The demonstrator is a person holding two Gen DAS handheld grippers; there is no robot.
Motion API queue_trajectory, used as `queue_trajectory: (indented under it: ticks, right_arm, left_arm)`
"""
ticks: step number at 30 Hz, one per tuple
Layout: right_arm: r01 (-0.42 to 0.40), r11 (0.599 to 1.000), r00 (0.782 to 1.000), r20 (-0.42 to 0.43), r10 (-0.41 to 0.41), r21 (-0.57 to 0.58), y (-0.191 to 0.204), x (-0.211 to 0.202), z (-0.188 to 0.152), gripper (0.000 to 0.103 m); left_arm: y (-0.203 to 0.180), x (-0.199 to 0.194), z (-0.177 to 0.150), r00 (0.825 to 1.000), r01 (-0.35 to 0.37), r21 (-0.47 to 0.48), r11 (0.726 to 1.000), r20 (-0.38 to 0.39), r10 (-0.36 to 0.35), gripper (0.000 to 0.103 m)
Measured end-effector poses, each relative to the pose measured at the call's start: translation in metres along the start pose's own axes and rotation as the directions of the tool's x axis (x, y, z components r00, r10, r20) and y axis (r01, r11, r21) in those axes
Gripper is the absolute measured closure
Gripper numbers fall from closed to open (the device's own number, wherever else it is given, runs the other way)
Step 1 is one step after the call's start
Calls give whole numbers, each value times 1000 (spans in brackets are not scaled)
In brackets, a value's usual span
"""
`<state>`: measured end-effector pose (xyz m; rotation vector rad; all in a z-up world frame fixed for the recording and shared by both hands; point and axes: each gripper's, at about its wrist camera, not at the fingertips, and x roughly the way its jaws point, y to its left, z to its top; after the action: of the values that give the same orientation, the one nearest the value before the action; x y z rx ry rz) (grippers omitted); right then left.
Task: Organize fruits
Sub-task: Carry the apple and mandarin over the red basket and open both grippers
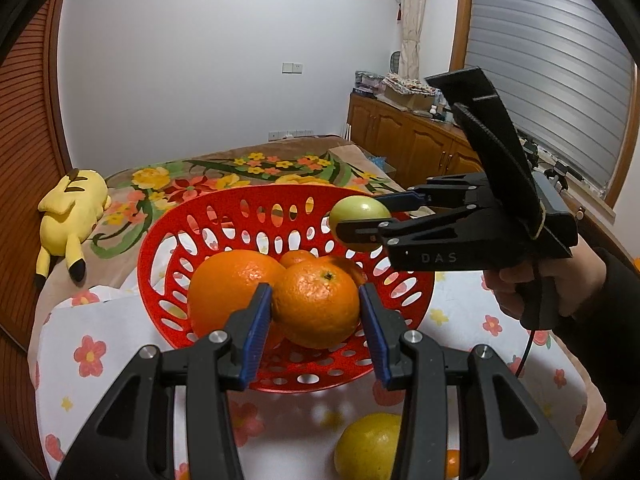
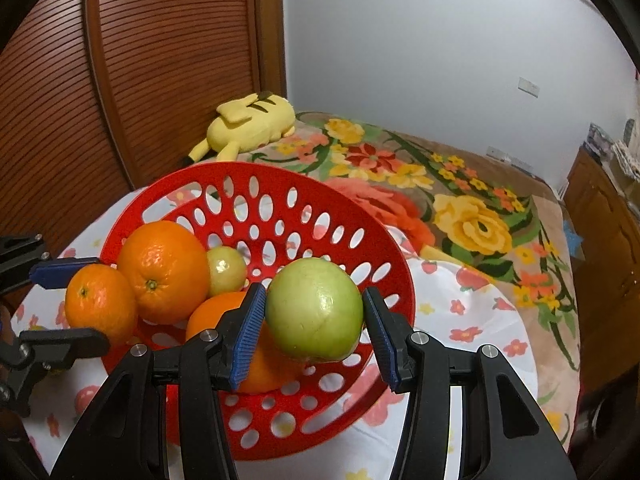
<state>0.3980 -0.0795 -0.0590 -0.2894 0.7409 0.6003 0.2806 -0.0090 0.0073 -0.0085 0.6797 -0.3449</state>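
Observation:
My left gripper [image 1: 315, 294] is shut on a small orange [image 1: 316, 308], held just over the near rim of the red perforated basket [image 1: 160, 240]. In the right wrist view that gripper [image 2: 100, 302] comes in from the left with the same orange [image 2: 100, 304]. My right gripper [image 2: 314, 295] is shut on a green round fruit [image 2: 314, 312] above the basket's [image 2: 280, 178] right side; from the left wrist it shows as the right gripper [image 1: 358, 214] with the green fruit [image 1: 360, 212]. Inside the basket lie a large orange [image 2: 162, 272], a small green fruit [image 2: 226, 270] and another orange [image 2: 216, 316].
A yellow fruit [image 1: 368, 448] and a small orange [image 1: 453, 462] lie on the flowered white cloth [image 1: 100, 360] in front of the basket. A yellow plush toy [image 1: 74, 208] rests on the floral blanket behind. A person's hand [image 1: 560, 288] grips the right tool's handle. Wooden cabinets stand far right.

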Motion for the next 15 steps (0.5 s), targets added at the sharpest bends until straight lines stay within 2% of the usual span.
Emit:
queue_trajectory:
  ticks: [6, 15]
  right_arm:
    - [-18, 1000, 1000, 21, 17, 12, -1, -7, 2, 48]
    - [-6, 999, 998, 57, 3, 50, -8, -37, -10, 48]
  left_arm:
    - [-3, 3, 0, 1000, 3, 3, 1000, -6, -3, 60]
    - [-4, 13, -1, 1000, 11, 2, 1000, -24, -11, 60]
